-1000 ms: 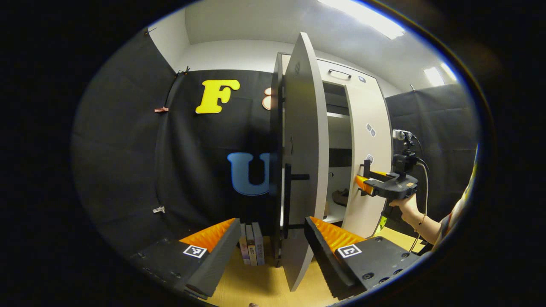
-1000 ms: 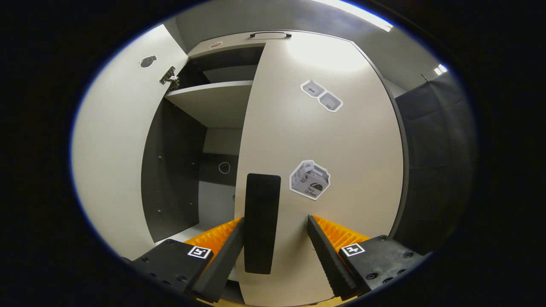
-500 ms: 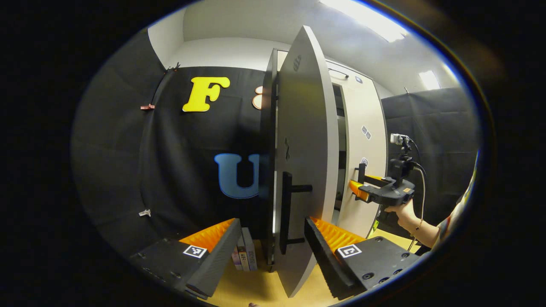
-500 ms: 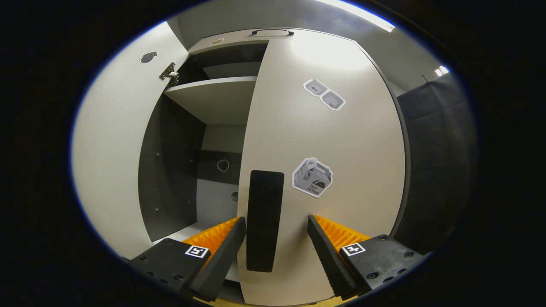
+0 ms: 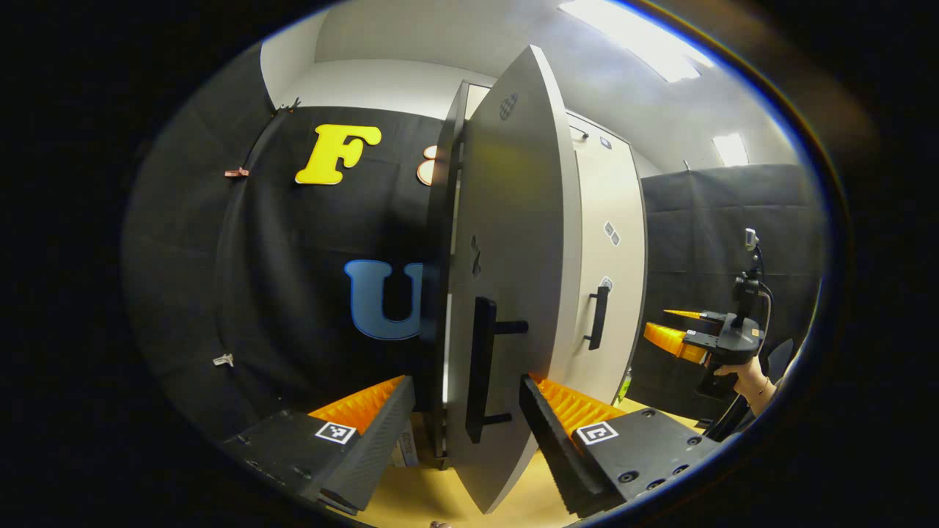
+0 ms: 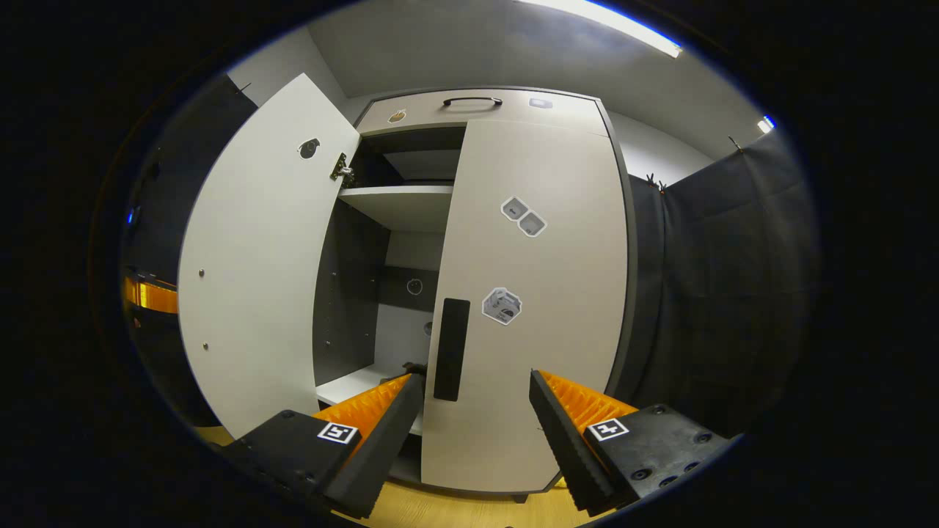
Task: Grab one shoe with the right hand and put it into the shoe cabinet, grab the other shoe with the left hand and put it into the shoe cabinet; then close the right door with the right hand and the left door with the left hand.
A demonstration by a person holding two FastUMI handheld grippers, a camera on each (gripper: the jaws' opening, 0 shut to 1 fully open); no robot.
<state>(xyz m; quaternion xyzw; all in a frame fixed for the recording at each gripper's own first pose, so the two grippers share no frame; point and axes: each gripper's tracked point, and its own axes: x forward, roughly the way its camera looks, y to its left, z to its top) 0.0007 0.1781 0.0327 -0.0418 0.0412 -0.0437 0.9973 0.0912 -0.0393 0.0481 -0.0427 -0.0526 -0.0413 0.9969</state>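
Note:
The grey shoe cabinet (image 6: 484, 110) has its right door (image 6: 550, 293) shut flat, with a black handle (image 6: 451, 348). The left door (image 6: 257, 279) stands swung out and shows edge-on as the left door (image 5: 513, 279) in the left gripper view. Its black handle (image 5: 480, 367) lies between the spread fingers of my open left gripper (image 5: 466, 411), and neither finger presses on it. My right gripper (image 6: 473, 411) is open and empty, back from the right door. A small dark shape (image 6: 413, 366) on the lower shelf may be a shoe. Farther off, a hand (image 5: 748, 375) holds the right gripper (image 5: 697, 341).
An upper shelf (image 6: 400, 205) shows inside the open left half. Books (image 5: 400, 451) stand on the wooden floor (image 5: 433, 499) beside the cabinet. Black cloth walls close in on the left and right. The left gripper's orange finger (image 6: 147, 295) peeks out behind the left door.
The right door has gone fully shut and my right gripper has backed away from its handle. The left door has swung further toward the cabinet, with my left gripper following its handle.

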